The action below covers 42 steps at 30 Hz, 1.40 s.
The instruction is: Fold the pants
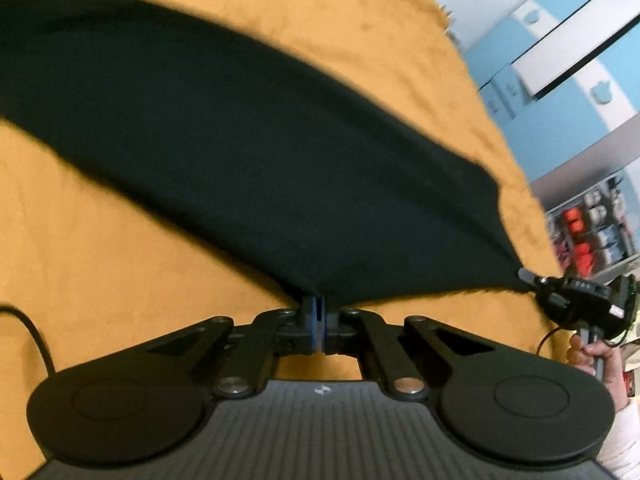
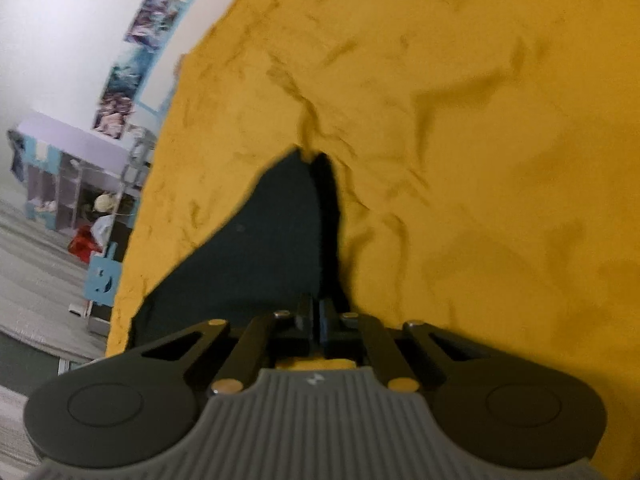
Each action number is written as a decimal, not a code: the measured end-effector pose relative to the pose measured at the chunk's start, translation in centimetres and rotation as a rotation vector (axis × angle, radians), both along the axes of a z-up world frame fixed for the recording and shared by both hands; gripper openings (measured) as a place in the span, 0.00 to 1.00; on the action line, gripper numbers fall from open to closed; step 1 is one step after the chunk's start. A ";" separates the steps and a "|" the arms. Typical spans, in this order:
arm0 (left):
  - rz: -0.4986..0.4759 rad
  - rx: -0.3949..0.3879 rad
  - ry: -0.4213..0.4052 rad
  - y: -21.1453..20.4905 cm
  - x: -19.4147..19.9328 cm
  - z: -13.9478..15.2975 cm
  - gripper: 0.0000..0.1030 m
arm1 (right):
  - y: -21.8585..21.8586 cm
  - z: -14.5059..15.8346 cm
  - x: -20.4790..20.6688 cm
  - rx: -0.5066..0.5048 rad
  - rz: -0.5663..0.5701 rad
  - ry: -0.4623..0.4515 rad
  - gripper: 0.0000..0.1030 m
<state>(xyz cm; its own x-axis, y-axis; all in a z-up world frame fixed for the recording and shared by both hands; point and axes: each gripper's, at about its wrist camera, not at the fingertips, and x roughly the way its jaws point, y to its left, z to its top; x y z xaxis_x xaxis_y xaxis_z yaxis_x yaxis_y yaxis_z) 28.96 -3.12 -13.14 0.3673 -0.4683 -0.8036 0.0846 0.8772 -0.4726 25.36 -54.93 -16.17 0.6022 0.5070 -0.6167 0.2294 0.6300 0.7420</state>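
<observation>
Both grippers, left gripper [image 1: 319,312] and right gripper [image 2: 316,312], pinch the dark green fabric pants [image 1: 248,168] tight over a mustard-yellow wrinkled blanket [image 1: 100,248].

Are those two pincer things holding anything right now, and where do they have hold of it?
Both grip the dark pants. The left tool pinches the near edge; the right tool pinches a corner, the cloth stretched between them above the yellow blanket.

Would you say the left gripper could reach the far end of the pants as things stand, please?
Probably not right away: the left gripper is shut on the near edge of the pants, so it would have to let go first. Otherwise the yellow blanket around them looks free.
</observation>
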 end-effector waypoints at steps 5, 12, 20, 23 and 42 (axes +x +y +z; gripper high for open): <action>-0.036 0.021 -0.012 -0.1 -0.1 0.0 0.08 | 0.4 1.1 0.5 -0.058 0.051 -0.023 0.07; -0.031 0.065 -0.102 3.3 -0.1 3.6 0.23 | 0.7 5.0 3.9 -0.204 0.153 -0.199 0.29; 0.105 0.102 -0.164 6.6 3.3 4.3 0.24 | -1.9 2.7 12.9 -0.050 0.172 -0.240 0.31; 0.132 0.097 -0.169 7.0 3.9 4.0 0.24 | -2.5 0.9 15.2 0.004 0.164 -0.221 0.33; 0.174 0.138 -0.160 6.9 5.2 3.3 0.24 | -2.1 -3.9 18.3 0.141 0.299 -0.193 0.14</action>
